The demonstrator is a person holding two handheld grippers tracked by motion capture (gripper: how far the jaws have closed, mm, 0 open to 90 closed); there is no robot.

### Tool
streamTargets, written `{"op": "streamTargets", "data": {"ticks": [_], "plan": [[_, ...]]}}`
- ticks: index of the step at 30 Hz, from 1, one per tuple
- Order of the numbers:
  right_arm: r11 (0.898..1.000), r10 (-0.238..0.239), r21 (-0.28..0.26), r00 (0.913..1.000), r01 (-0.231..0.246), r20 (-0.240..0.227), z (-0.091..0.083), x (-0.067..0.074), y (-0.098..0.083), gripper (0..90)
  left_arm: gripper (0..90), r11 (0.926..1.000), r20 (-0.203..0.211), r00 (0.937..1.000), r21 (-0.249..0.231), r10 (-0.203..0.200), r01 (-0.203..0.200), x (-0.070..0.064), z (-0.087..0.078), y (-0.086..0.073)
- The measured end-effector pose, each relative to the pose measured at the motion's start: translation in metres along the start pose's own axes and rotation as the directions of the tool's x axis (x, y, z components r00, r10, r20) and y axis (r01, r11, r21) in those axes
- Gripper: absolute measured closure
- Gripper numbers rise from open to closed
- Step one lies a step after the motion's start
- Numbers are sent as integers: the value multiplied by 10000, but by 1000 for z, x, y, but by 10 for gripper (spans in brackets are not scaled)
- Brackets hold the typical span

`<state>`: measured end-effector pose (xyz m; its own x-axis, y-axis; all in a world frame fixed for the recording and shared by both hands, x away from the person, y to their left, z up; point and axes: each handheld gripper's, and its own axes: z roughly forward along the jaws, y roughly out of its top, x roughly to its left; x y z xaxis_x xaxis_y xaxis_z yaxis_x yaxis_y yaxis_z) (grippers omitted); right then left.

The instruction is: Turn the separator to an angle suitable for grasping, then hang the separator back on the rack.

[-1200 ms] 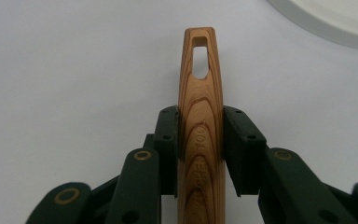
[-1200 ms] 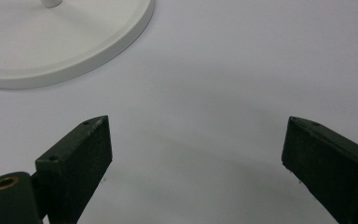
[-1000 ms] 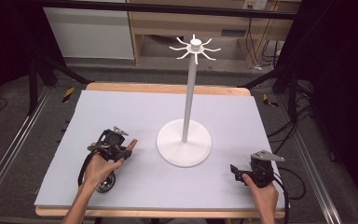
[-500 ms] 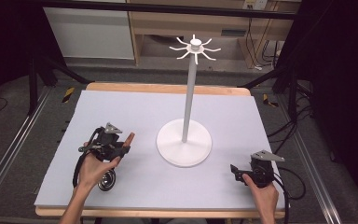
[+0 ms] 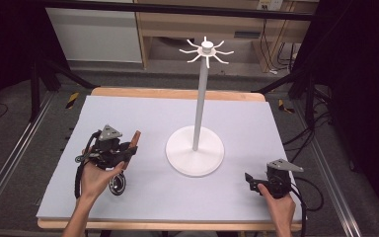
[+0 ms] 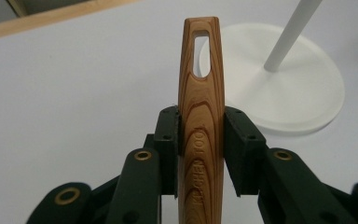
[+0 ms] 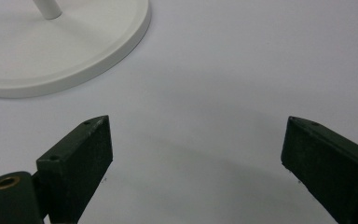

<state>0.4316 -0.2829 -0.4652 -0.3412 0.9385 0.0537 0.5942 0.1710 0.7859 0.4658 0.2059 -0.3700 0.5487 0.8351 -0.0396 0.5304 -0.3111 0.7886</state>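
My left gripper is shut on the wooden handle of a kitchen tool, left of the white stand. The handle carries stamped lettering and a slot near its tip, and that tip points toward the stand's round base. A dark round end of the tool hangs below the hand, close to the mat. The stand's thin pole rises to a ring of white hooks. My right gripper sits near the front right of the mat, open, nothing between its jaws.
A pale grey mat covers the wooden table. The stand's base lies just ahead and left of the right gripper. Black frame bars and cables flank the table; a shelf unit stands behind.
My left gripper has moved slightly away from the person with the tool in it, and the handle tip and dark end have risen. The right gripper has stayed still.
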Motion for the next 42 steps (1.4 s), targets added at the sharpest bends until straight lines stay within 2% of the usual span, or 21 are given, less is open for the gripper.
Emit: {"op": "streamTargets", "data": {"ticks": [3,5,7,8,9,19,20,22,25,28,29,33,37,42], "plan": [[9999,37,-107,10000,-37,22,-1,0,0,93,679,9989,-27,10000,-478,-7,6,0,-5,2],[9999,20,-121,10000,-19,32,-1,1,0,93,679,9980,-21,10000,-631,-32,31,0,-7,3],[9999,0,-123,10000,1,43,0,1,0,93,679,9937,28,9999,-1112,-123,125,0,-14,4],[9999,-60,-147,9999,61,91,0,0,0,93,679,9937,28,9999,-1112,-123,125,0,-14,4],[9998,-66,-162,9999,67,85,-1,1,0,93,679,9910,35,9999,-1330,-139,142,0,-17,5],[9998,-33,-210,10000,34,37,-2,1,0,93,679,9800,-3,10000,-1987,-85,83,-2,-31,15],[9997,-25,-223,10000,26,39,-2,1,0,93,679,9767,-21,10000,-2147,-77,71,-4,-33,17],[9997,-36,-228,10000,38,48,-2,1,0,93,679,9753,-20,10000,-2207,-68,62,-4,-35,19],[9998,-37,-200,10000,38,41,-2,1,0,93,679,9691,-23,10000,-2466,-54,47,-6,-39,24],[9996,-25,-277,10000,27,74,-3,1,0,93,679,9597,28,10000,-2810,19,-10,-9,-47,32],[9996,-25,-277,10000,27,74,-3,1,0,93,679,9597,28,10000,-2810,19,-10,-9,-47,32],[9995,-14,-304,9999,17,109,-3,1,-1,93,679,9463,111,9997,-3228,208,-161,-14,-53,40],[9995,9,-320,10000,-8,37,-3,1,0,93,679,9391,219,9995,-3433,230,-141,-17,-57,48],[9993,-98,-369,9999,101,85,-3,1,0,93,679,9346,211,9993,-3552,313,-218,-20,-60,56]]}}
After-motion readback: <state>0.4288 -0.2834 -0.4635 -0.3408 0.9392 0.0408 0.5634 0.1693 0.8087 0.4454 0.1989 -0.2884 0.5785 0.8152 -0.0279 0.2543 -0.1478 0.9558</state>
